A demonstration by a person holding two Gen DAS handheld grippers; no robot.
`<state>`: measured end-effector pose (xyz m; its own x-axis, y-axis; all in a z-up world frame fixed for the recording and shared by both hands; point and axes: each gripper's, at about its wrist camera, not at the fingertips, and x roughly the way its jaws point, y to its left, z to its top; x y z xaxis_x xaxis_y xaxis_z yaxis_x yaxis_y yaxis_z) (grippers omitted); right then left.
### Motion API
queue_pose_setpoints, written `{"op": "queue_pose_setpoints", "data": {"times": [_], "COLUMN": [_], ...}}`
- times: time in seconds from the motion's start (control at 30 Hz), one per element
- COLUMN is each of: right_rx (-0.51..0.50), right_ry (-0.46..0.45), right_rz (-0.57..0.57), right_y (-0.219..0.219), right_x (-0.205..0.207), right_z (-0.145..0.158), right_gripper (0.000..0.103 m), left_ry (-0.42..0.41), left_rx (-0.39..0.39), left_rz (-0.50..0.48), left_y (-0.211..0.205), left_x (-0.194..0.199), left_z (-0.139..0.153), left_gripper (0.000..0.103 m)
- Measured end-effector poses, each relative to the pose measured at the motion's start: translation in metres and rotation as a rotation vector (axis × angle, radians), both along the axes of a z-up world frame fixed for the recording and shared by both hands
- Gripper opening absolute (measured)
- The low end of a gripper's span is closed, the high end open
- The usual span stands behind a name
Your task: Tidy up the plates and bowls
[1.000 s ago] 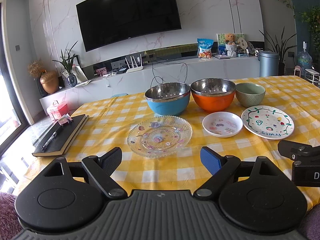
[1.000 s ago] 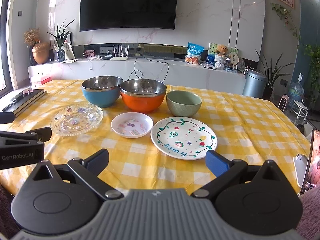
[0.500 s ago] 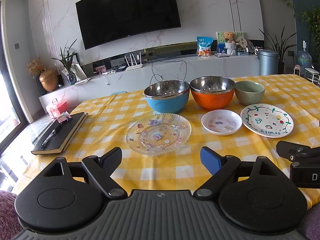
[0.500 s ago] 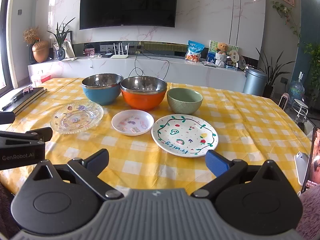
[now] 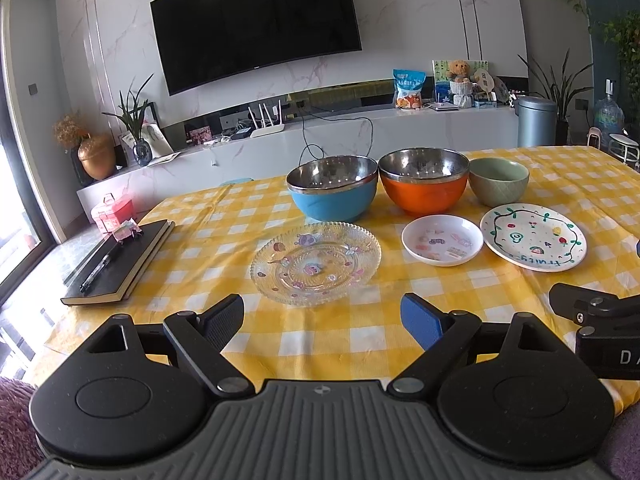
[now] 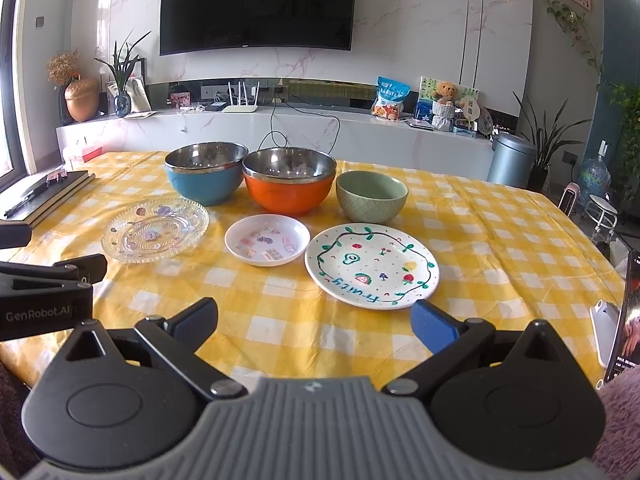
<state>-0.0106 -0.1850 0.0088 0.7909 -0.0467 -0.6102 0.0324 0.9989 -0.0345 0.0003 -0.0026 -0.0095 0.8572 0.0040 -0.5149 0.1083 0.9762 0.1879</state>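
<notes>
While both grippers hover at the near edge of the yellow-checked surface (image 6: 500, 240), nothing's grasped: left gripper (image 5: 322, 317) and right gripper (image 6: 314, 322) both spread wide, empty. Back row, l to r: blue steel-lined bowl (image 6: 205, 178), orange steel-lined bowl (image 6: 289, 185) touching it, green ceramic bowl (image 6: 371, 195) just beside. Front row: clear patterned glass plate (image 6: 155, 229), small white sticker-print dish (image 6: 267, 239), white painted "Fruity" plate (image 6: 372, 266), all apart. Likely step: approach w/ first pick not yet made. To do it well, prob take a plate by its near rim, one finger under, lift level; glass plate is likely slippery & brittle, so go slow. Stack small on large; nest bowls small into big.
</notes>
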Motion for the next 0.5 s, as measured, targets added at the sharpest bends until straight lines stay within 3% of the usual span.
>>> {"op": "queue_pose_setpoints", "data": {"times": [0.5], "right_rx": [0.001], "right_ry": [0.003], "right_rz": [-0.002], "right_y": [-0.0003], "right_x": [-0.0001], "right_z": [0.0004], "right_gripper": [0.101], "left_ry": [0.002], "left_rx": [-0.001], "left_rz": [0.000], "left_y": [-0.0001], "left_x": [0.0001], "left_z": [-0.0001], "left_gripper": [0.103]}}
